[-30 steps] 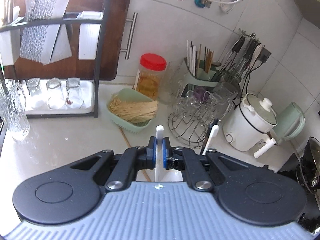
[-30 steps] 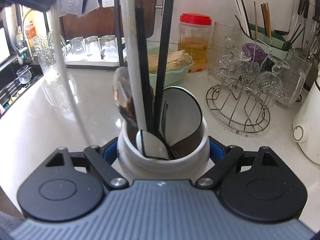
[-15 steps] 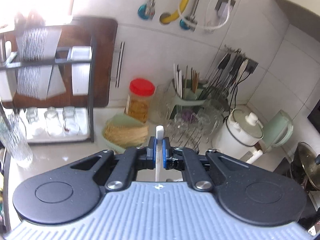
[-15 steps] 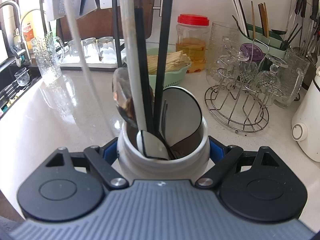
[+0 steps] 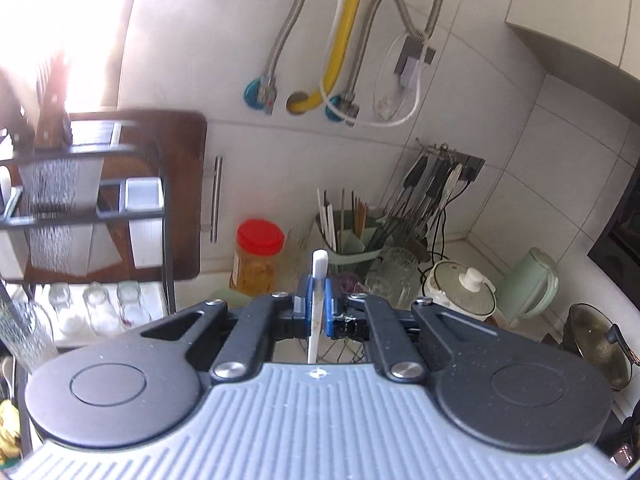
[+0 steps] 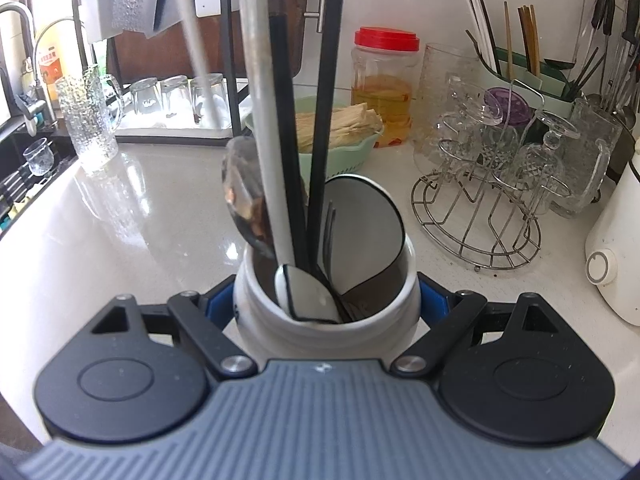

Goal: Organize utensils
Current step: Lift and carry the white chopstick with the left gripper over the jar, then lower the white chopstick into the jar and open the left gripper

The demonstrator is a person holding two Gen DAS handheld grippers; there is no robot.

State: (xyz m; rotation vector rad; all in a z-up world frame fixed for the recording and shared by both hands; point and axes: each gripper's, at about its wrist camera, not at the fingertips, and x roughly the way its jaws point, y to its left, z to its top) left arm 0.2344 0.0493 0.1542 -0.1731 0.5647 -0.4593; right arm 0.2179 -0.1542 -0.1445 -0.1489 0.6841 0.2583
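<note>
- Left gripper [image 5: 317, 312] is clamped on a white handle [image 5: 319, 276] sticking up between its pads.
- Right gripper [image 6: 326, 304] grasps the white crock [image 6: 320, 334] of utensils [image 6: 288, 184].

the left gripper [image 5: 316, 304] was clamped on a thin white handle [image 5: 319, 276]; the right gripper [image 6: 326, 300] gripped a white holder [image 6: 326, 328] by its sides.

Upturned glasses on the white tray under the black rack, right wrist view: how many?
3, in a row: left, middle, right. Utensil handles block the tray's right end, so more may be hidden.
</note>
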